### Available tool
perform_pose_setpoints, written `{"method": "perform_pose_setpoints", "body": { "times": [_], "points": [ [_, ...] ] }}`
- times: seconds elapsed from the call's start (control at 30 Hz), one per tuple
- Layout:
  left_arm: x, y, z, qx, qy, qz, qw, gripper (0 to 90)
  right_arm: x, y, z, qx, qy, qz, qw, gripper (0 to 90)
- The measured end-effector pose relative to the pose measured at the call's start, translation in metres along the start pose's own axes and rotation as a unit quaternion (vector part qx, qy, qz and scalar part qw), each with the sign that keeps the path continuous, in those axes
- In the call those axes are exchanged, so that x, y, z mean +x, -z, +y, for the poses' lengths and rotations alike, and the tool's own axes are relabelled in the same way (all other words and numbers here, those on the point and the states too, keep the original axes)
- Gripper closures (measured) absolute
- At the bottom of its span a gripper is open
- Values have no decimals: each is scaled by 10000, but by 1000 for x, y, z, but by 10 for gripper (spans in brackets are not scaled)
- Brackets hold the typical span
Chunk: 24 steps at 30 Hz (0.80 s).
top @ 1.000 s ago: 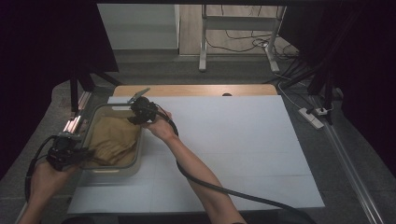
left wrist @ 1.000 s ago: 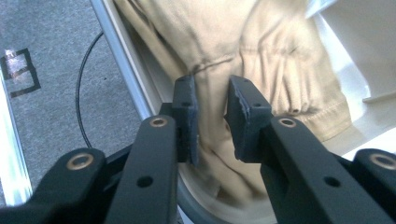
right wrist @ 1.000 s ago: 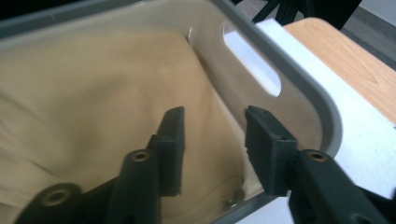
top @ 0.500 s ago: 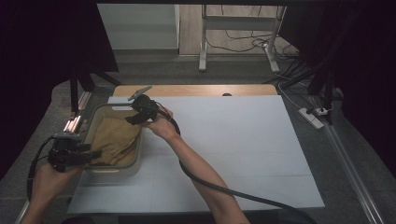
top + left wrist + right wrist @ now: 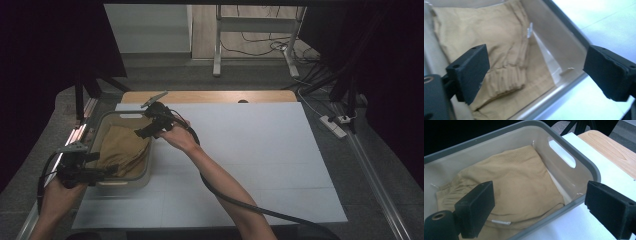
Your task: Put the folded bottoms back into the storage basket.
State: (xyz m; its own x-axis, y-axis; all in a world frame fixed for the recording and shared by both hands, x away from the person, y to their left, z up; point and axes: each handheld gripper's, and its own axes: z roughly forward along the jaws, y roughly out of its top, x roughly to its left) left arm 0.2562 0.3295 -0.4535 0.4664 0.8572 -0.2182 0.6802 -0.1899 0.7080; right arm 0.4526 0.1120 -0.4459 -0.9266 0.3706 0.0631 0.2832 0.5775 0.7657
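Grey-rimmed translucent plastic bin (image 5: 146,176) walls block sideways entry; open top gives passage down to the folded tan fabric garment (image 5: 122,150) (fills the floor). White paper-covered table (image 5: 260,150) right of bin lies free.

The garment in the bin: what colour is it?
Plain tan, no pattern: the garment shows best in the right gripper view, lying folded in the grey-rimmed bin.

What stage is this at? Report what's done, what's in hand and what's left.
Done: the tan garment lies folded inside the grey bin at the table's left. In hand: nothing is gripped. The left gripper is at the bin's near end and the right gripper over its far side, both with jaws wide open above the cloth. Left: probably closing on the garment or the bin's rim; neither is touched yet.
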Motion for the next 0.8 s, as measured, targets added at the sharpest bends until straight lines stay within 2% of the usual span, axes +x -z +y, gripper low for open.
{"method": "perform_pose_setpoints", "body": {
  "times": [0.3,0.4,0.6,0.73,0.8],
  "points": [
    [-20,-1,-5,10,-320,1,9995,14,6,9,-9,75,173,68,9998,33],
    [-24,1,-8,-36,-306,-126,9994,0,7,12,-13,108,259,25,9996,27],
    [-33,6,-16,-126,-324,-445,9984,0,8,22,-20,86,204,31,9998,11],
    [-39,10,-22,-204,-425,-538,9974,0,11,30,-24,55,177,66,9998,0],
    [-42,12,-26,-231,-402,-602,9971,0,13,35,-27,54,182,74,9998,0]
  ]
}}
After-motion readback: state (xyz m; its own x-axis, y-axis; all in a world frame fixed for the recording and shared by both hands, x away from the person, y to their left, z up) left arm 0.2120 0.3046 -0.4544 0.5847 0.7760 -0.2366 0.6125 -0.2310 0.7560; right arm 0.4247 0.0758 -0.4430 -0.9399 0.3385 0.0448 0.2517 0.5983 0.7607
